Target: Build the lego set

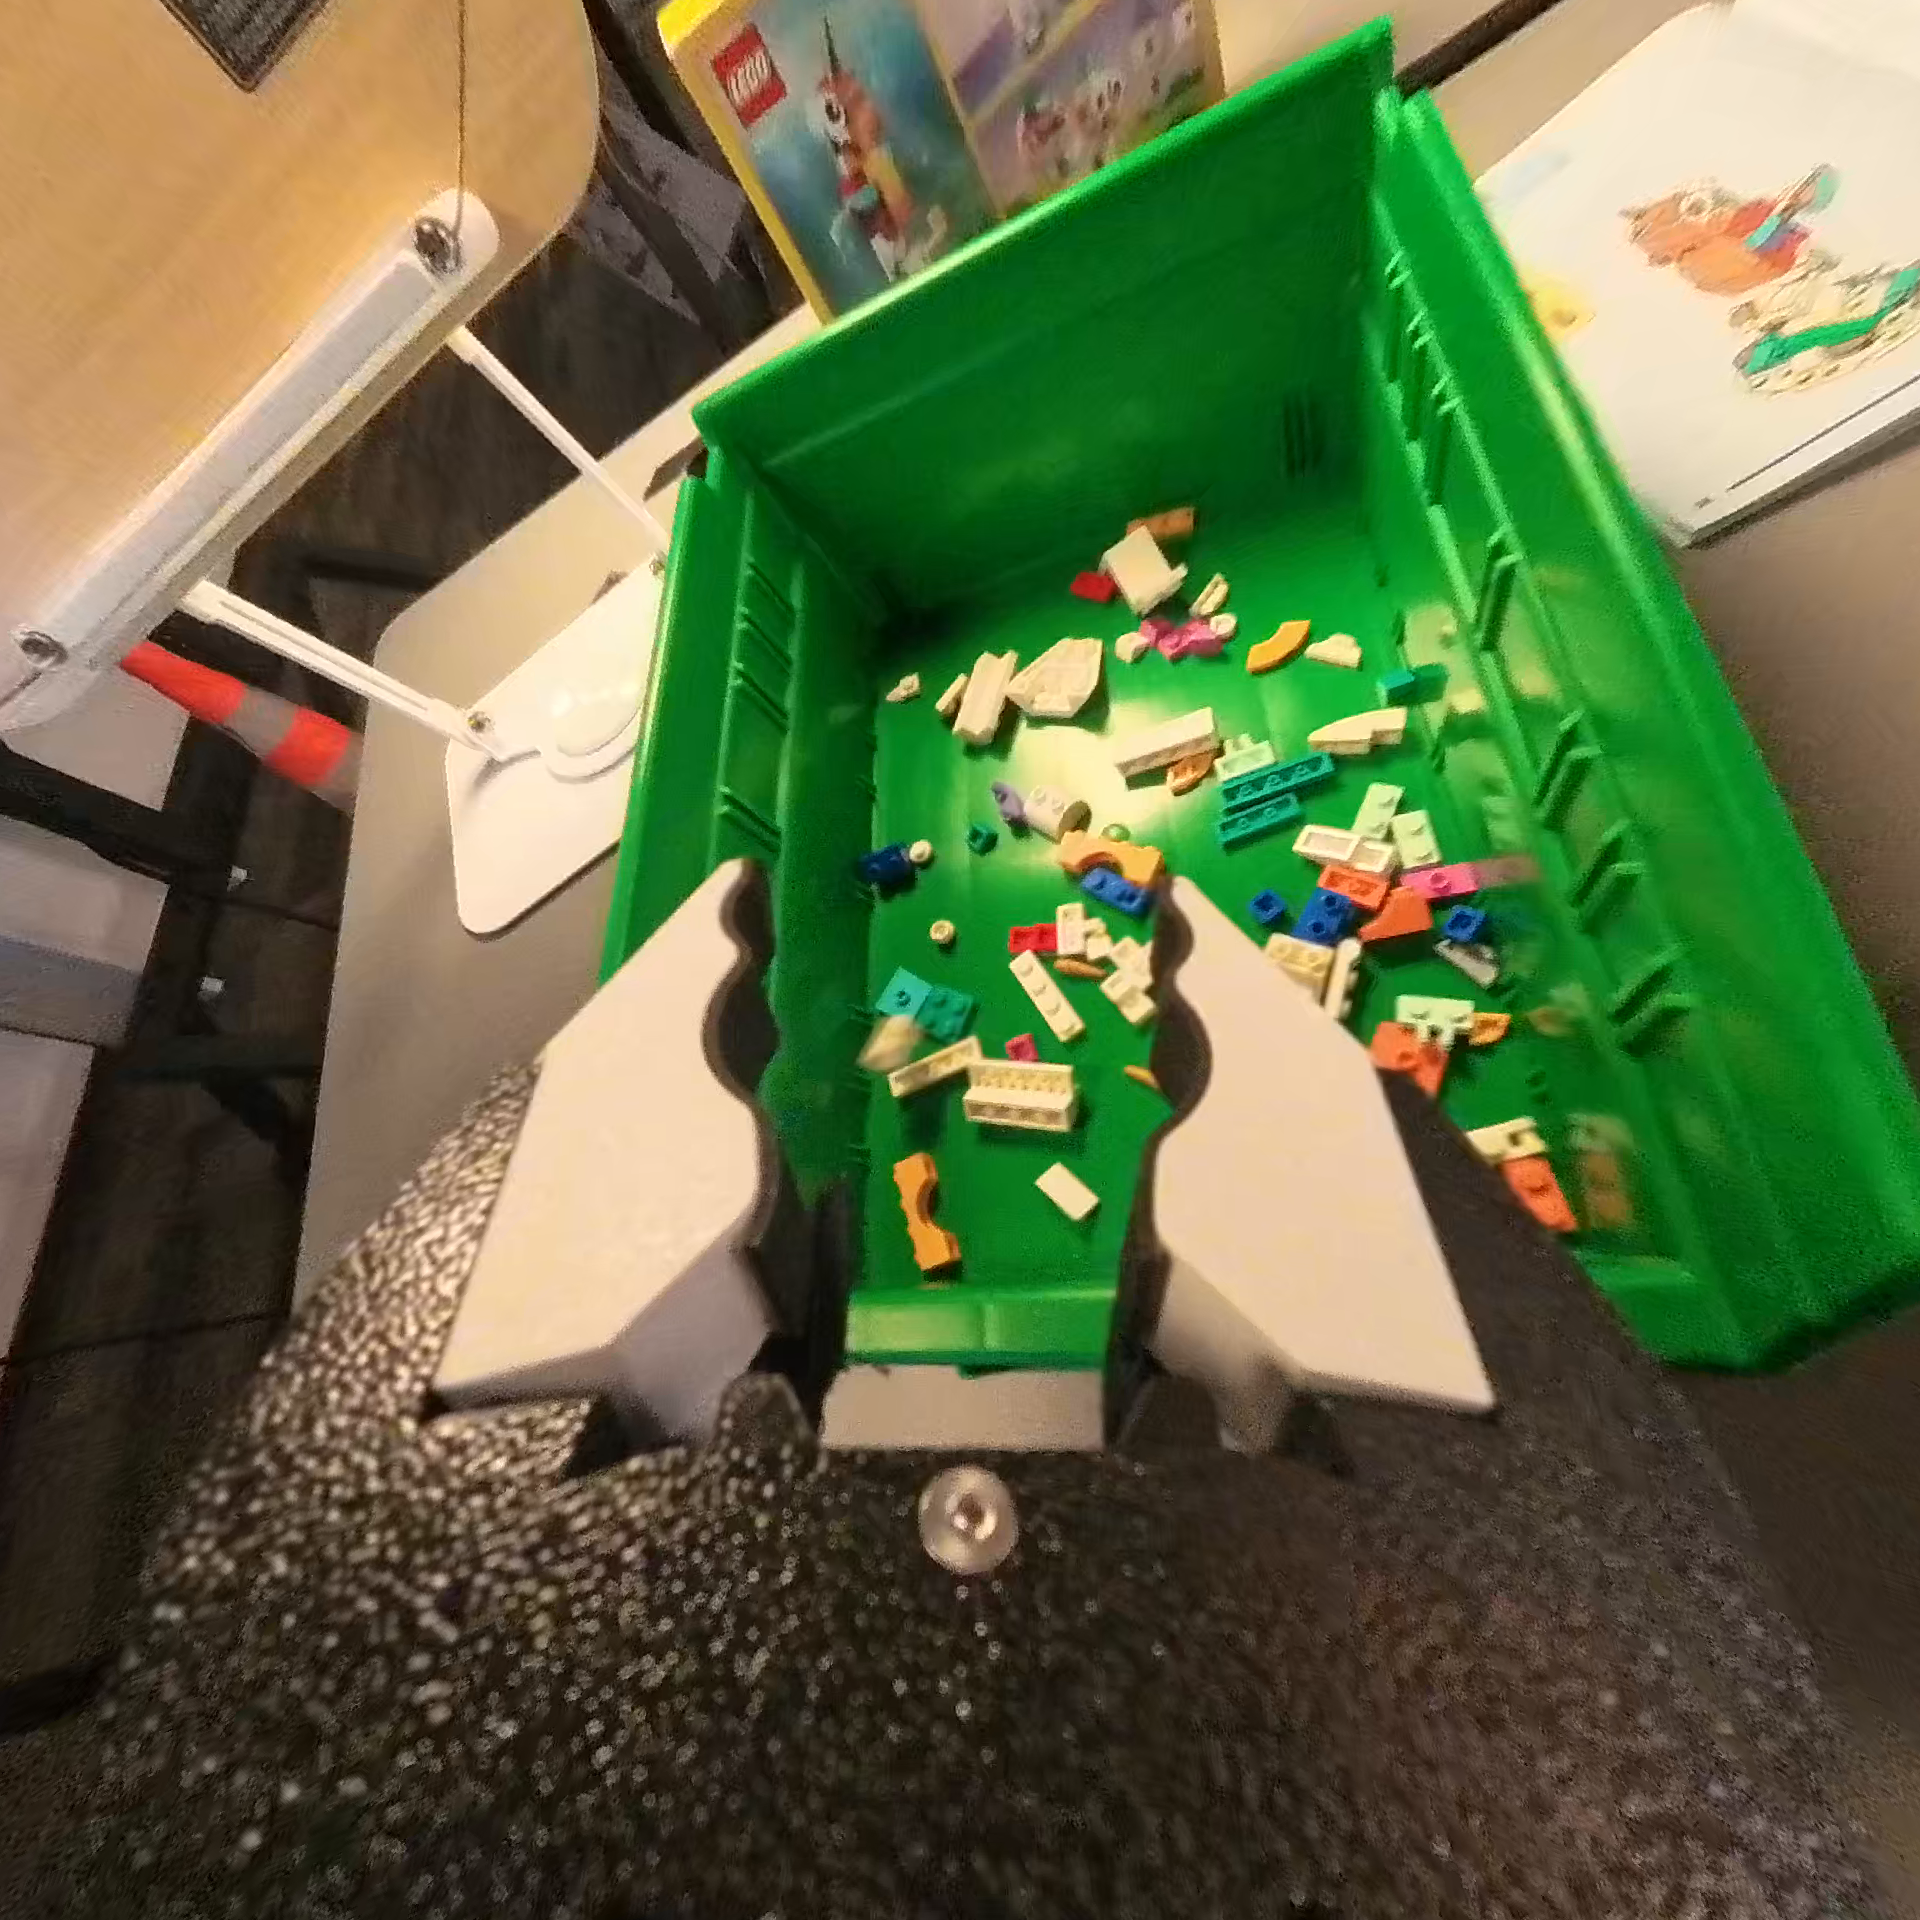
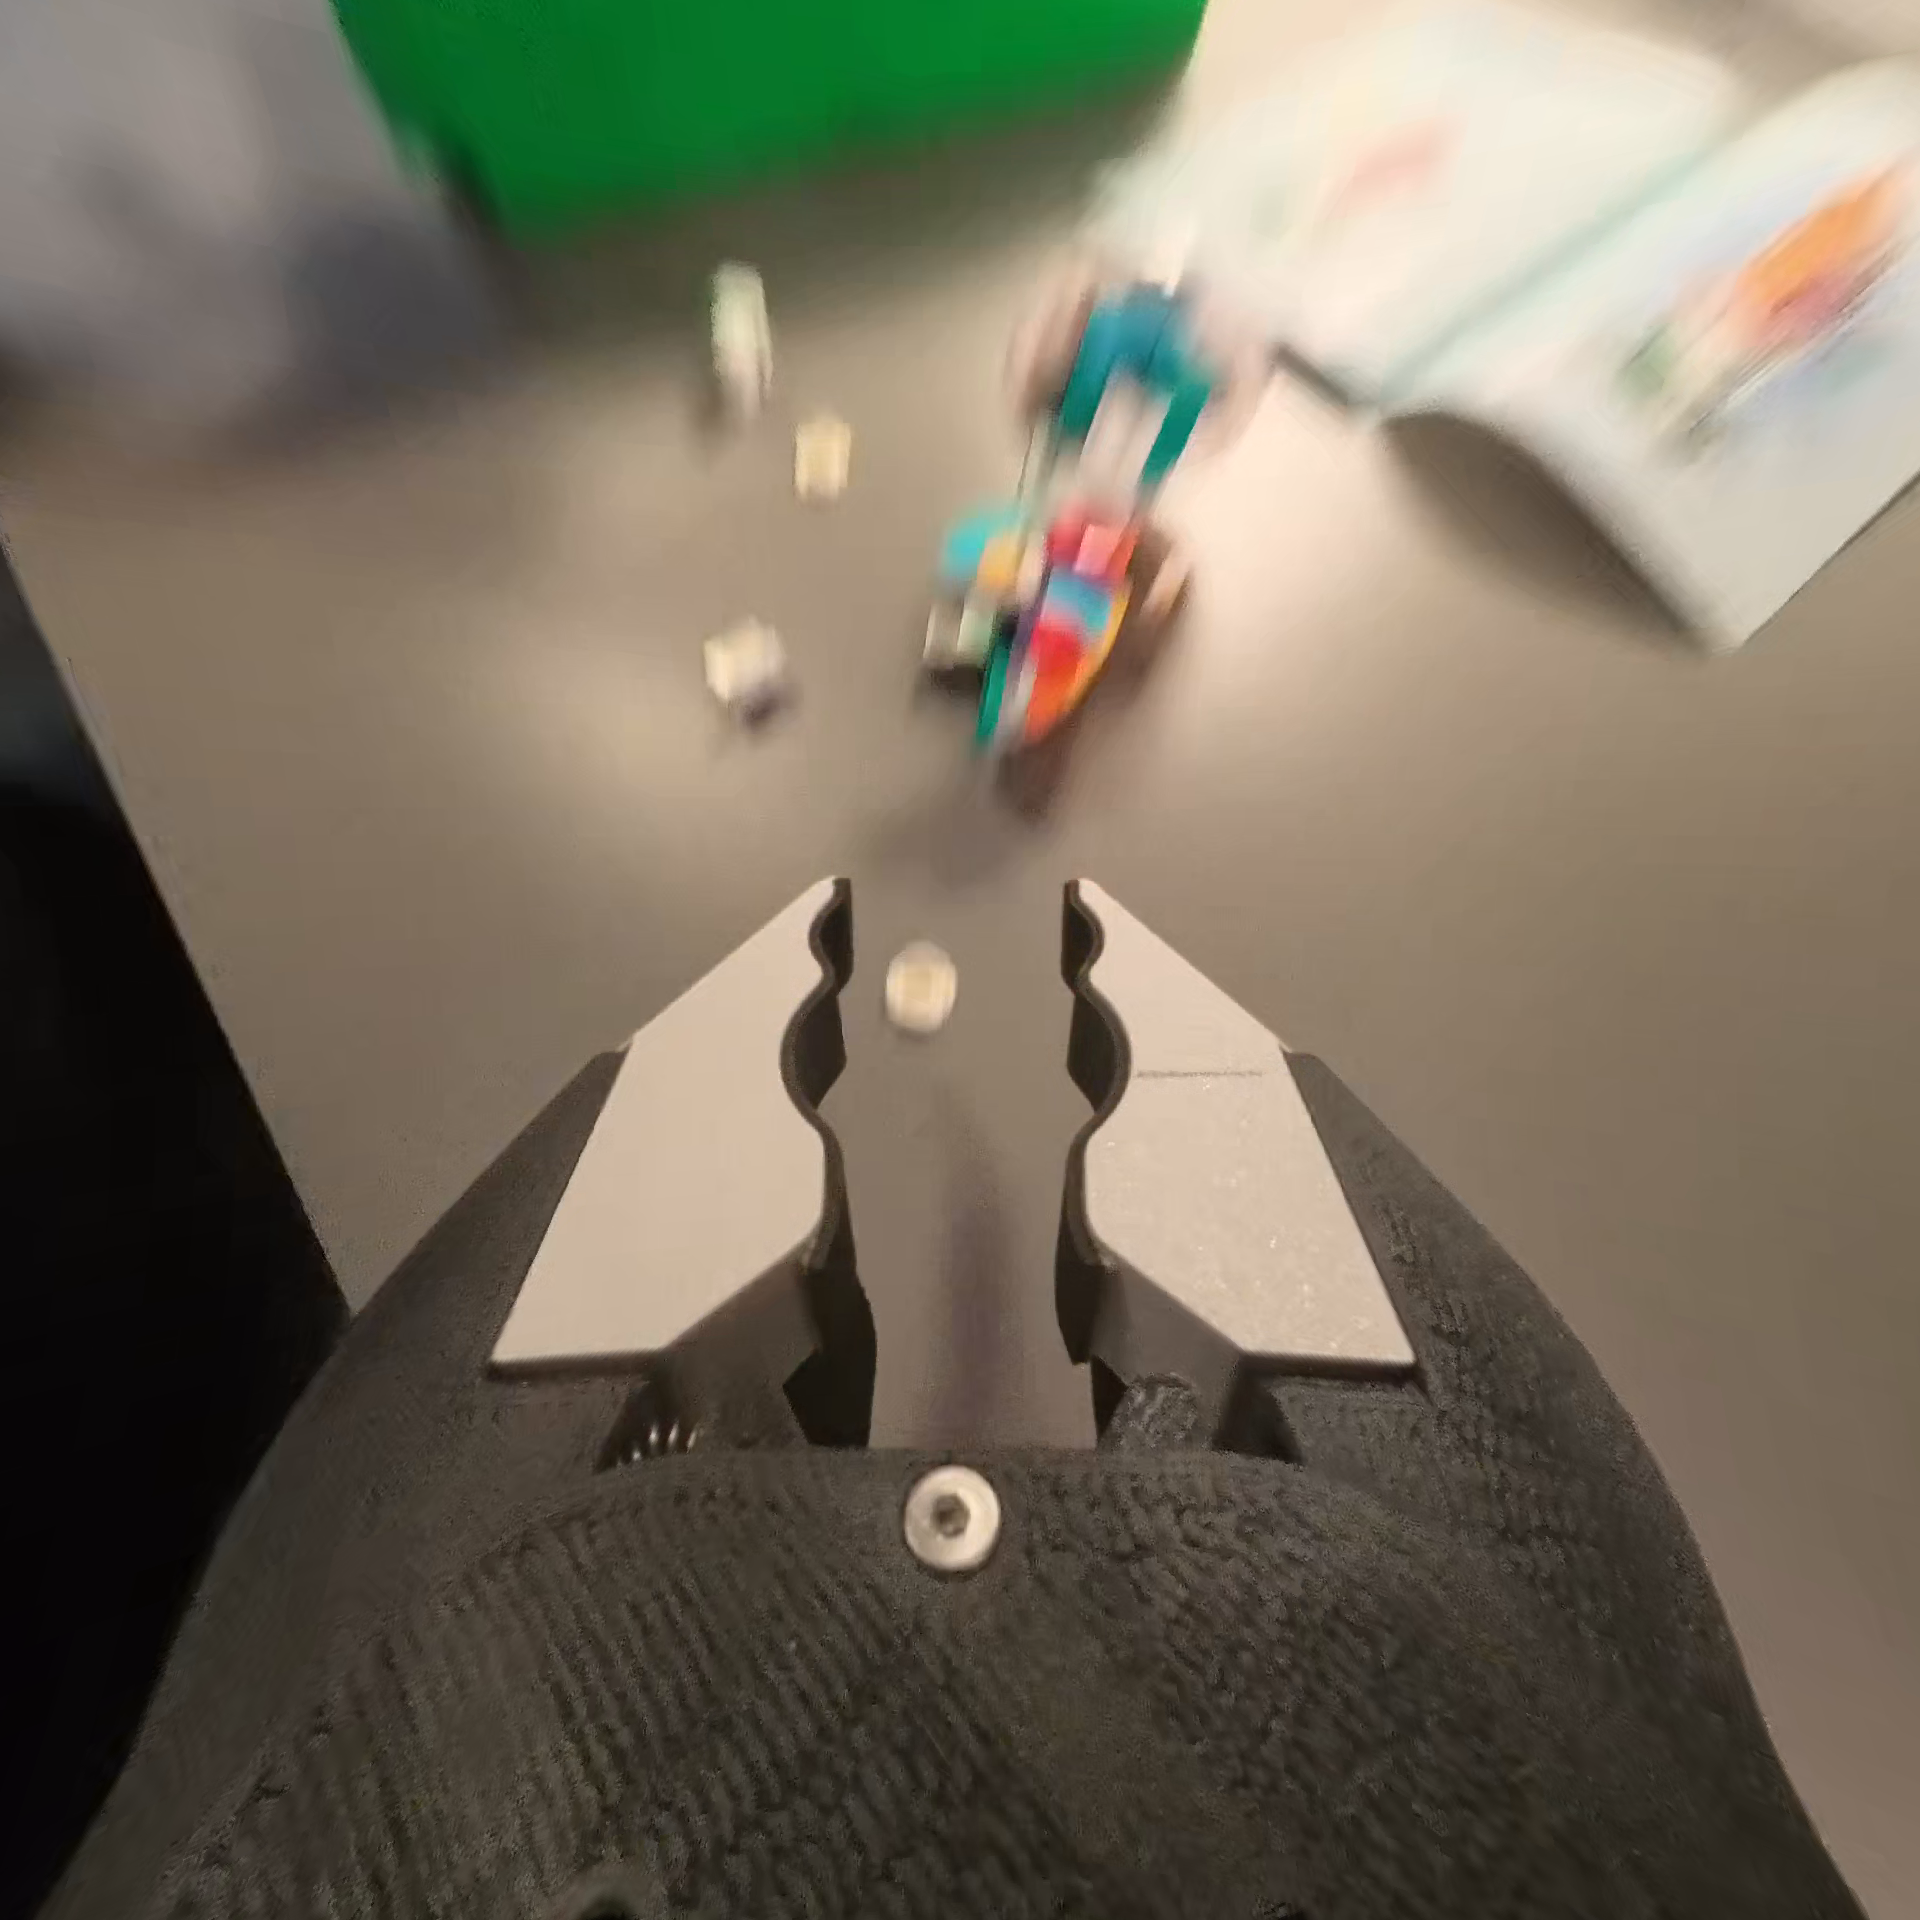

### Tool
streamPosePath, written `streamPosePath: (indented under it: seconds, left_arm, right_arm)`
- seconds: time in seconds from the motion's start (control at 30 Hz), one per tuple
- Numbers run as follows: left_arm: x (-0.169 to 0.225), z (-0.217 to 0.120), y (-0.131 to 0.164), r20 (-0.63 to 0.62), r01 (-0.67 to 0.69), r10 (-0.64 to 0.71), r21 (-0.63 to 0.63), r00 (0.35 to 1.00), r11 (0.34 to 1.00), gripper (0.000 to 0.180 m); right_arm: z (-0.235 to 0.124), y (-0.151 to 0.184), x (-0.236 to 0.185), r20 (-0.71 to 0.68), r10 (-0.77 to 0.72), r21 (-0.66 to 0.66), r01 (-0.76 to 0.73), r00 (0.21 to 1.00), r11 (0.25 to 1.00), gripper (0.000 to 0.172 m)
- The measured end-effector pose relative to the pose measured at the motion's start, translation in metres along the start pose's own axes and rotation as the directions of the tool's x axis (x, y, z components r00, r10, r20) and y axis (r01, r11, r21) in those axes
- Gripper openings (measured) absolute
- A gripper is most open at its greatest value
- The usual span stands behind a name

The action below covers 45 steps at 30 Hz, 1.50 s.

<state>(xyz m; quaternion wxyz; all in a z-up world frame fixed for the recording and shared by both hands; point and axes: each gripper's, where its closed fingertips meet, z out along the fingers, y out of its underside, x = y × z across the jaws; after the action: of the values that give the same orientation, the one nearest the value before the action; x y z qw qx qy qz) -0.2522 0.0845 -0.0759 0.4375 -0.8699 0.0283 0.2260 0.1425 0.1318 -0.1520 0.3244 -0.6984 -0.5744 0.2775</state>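
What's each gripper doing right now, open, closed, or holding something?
Left gripper: open, holding nothing, over the green bin of loose bricks.
Right gripper: open; a small white piece lies on the table between its fingers, untouched.

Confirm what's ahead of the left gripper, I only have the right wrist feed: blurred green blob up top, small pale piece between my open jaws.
Observer: That blob is a green bin. The left gripper hangs over its near end, jaws wide open, gripping nothing.
Operator: Anything in the bin?
Observer: Loose toy bricks scattered across its floor: white, teal, blue, orange, pink.
Operator: What's behind it?
Observer: A toy set box stands at the far wall, and a white lamp base sits left of the bin.
Operator: The paper on my right?
Observer: An open instruction booklet, right of the bin.
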Motion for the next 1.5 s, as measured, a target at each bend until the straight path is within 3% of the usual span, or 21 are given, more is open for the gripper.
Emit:
streamPosePath:
  seconds: [0.1,0.17,0.23,0.3,0.4,0.47,0.53,0.77,0.87,0.93,1.0,1.13,1.23,1.27,1.3,1.4,1.5]
  left_arm:
    - [0.026,-0.026,-0.031,-0.035,-0.018,0.024,0.17,0.999,0.985,0.072]
    - [0.077,-0.054,-0.059,-0.193,-0.034,0.103,0.332,0.976,0.943,0.063]
    - [0.155,-0.087,-0.072,-0.459,-0.021,0.253,0.453,0.852,0.891,0.047]
    - [0.22,-0.1,-0.06,-0.625,-0.068,0.372,0.454,0.686,0.888,0.042]
    - [0.273,-0.08,-0.03,-0.667,-0.241,0.473,0.415,0.576,0.878,0.049]
    - [0.299,-0.077,-0.024,-0.751,-0.203,0.439,0.391,0.493,0.898,0.045]
    - [0.311,-0.071,-0.02,-0.802,-0.194,0.392,0.34,0.451,0.92,0.042]
    - [0.328,-0.053,-0.006,-0.81,-0.285,0.424,0.328,0.406,0.901,0.03]
    - [0.331,-0.061,-0.003,-0.838,-0.271,0.412,0.329,0.358,0.905,0.01]
    - [0.321,-0.068,-0.012,-0.819,-0.246,0.423,0.35,0.388,0.904,0.006]
    - [0.293,-0.075,-0.035,-0.754,-0.18,0.426,0.391,0.499,0.903,0.001]
    - [0.193,-0.076,-0.074,-0.581,-0.036,0.284,0.4,0.763,0.916,0.0]
    - [0.113,-0.057,-0.069,-0.401,-0.011,0.146,0.321,0.905,0.947,0.0]
    - [0.089,-0.048,-0.063,-0.328,-0.002,0.098,0.283,0.94,0.959,0.014]
    - [0.071,-0.039,-0.055,-0.285,0.013,0.056,0.236,0.957,0.972,0.029]
    - [0.056,-0.018,-0.025,-0.316,0.095,-0.074,0.05,0.946,0.994,0.072]
    - [0.053,-0.021,-0.026,-0.304,0.124,-0.093,0.086,0.948,0.989,0.078]
  right_arm:
    - [0.005,0.017,-0.004,-0.011,-0.049,-0.066,0.048,0.999,0.997,0.036]
    - [0.007,0.019,-0.007,-0.004,-0.037,-0.056,0.037,0.999,0.998,0.032]
    - [0.007,0.019,-0.007,-0.006,-0.028,-0.044,0.028,1.0,0.999,0.031]
    - [0.007,0.021,-0.008,-0.008,-0.027,-0.046,0.027,1.0,0.999,0.031]
    - [0.008,0.023,-0.009,-0.016,-0.044,-0.048,0.044,0.999,0.998,0.029]
    - [0.008,0.022,-0.01,-0.021,-0.06,-0.039,0.059,0.998,0.997,0.027]
    - [0.008,0.021,-0.01,-0.026,-0.075,-0.036,0.074,0.997,0.997,0.024]
    - [0.012,0.023,-0.01,-0.027,-0.084,-0.036,0.083,0.996,0.996,0.022]
    - [0.013,0.022,-0.01,-0.022,-0.083,-0.034,0.082,0.996,0.996,0.022]
    - [0.013,0.022,-0.01,-0.021,-0.085,-0.037,0.084,0.996,0.996,0.022]
    - [0.012,0.023,-0.009,-0.023,-0.085,-0.04,0.084,0.996,0.996,0.021]
    - [0.011,0.024,-0.009,-0.016,-0.062,-0.036,0.062,0.998,0.997,0.021]
    - [0.011,0.025,-0.009,-0.003,-0.04,-0.031,0.04,0.999,0.999,0.019]
    - [0.011,0.025,-0.009,-0.002,-0.034,-0.029,0.034,0.999,0.999,0.019]
    - [0.011,0.025,-0.009,-0.005,-0.031,-0.029,0.031,0.999,0.999,0.019]
    - [0.011,0.025,-0.009,-0.017,-0.023,-0.037,0.023,1.0,0.999,0.018]
    - [0.011,0.025,-0.009,-0.027,-0.022,-0.048,0.02,0.999,0.999,0.018]
